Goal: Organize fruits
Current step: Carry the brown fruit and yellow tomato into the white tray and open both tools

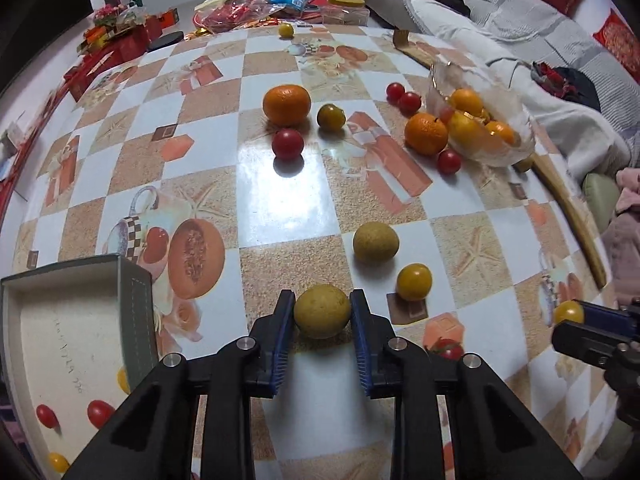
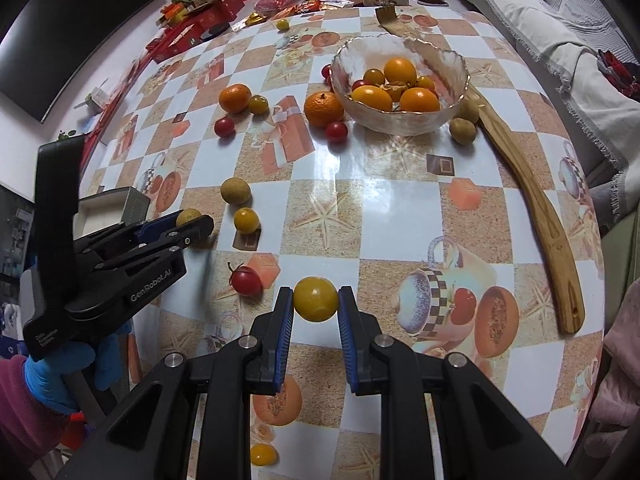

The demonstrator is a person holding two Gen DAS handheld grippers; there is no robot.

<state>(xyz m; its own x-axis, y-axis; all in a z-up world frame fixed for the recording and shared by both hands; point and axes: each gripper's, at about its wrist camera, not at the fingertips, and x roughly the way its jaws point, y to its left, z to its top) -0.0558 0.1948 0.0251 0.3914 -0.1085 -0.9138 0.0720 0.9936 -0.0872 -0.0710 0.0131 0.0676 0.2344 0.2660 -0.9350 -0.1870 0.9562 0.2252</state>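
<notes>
Now left claw [image 1: 322,312] clamps longan [image 1: 322,311]; right claw [image 2: 315,300] clamps yellow tomato [image 2: 315,299].

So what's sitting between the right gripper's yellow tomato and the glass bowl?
Nothing. In the right wrist view, only bare tablecloth runs from the yellow tomato in the right gripper to the glass bowl.

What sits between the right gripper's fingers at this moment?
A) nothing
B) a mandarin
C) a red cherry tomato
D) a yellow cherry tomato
D: in the right wrist view the right gripper has its blue pads pressed on a yellow cherry tomato.
</notes>
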